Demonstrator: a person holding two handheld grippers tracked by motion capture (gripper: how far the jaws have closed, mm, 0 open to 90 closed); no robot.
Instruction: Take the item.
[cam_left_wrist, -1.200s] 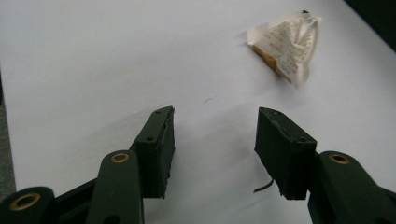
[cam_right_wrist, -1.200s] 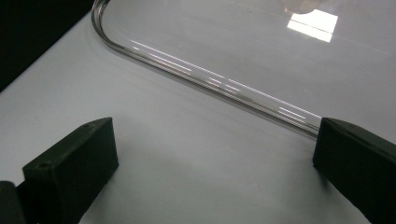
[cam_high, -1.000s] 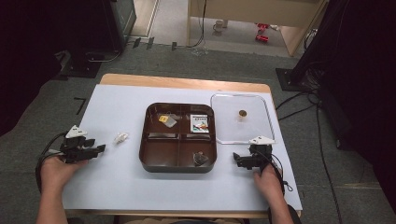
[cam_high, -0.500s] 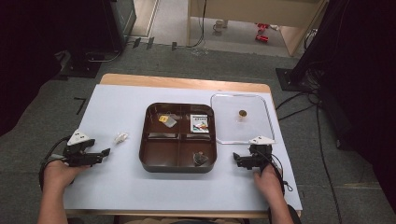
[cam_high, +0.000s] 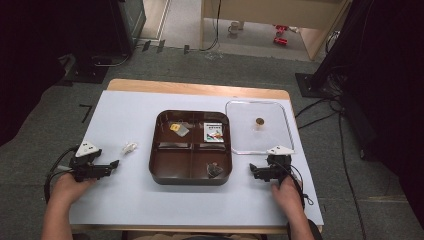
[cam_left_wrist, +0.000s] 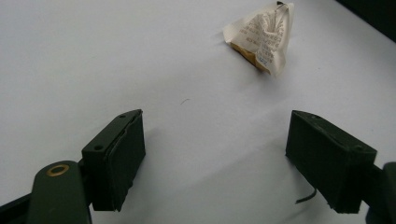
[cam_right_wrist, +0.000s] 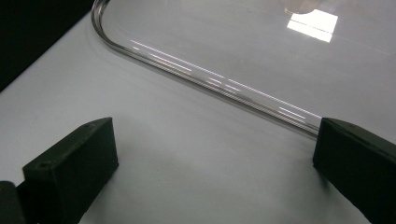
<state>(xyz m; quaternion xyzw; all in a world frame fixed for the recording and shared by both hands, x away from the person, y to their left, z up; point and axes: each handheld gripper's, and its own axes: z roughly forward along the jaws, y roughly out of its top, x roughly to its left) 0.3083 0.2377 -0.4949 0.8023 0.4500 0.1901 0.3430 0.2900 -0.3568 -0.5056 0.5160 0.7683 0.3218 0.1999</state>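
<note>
A brown four-compartment tray (cam_high: 156, 150) sits mid-table, holding a yellowish packet (cam_high: 178, 128), a printed packet (cam_high: 214, 132) and a dark wrapped piece (cam_high: 214, 170). Left of it a small crumpled white packet (cam_high: 130, 147) lies on the white sheet. My left gripper (cam_high: 114, 164) rests near it, pointing right. Its jaws have just been opening and stand open (cam_left_wrist: 217, 119) with nothing between them; the packet (cam_left_wrist: 262, 39) lies ahead, apart from them. My right gripper (cam_high: 251, 171) rests right of the tray, open (cam_right_wrist: 215, 126) and empty, just short of the clear lid's rim (cam_right_wrist: 210, 81).
The clear lid (cam_high: 285, 125) with a small brown knob (cam_high: 259, 121) lies flat to the tray's right. Cables trail from both grippers. White sheet covers the wooden table; dark equipment and floor lie beyond the far edge.
My left hand has drawn back slightly toward the near edge of the table. The right gripper, the tray, the lid and the packets have stayed put.
</note>
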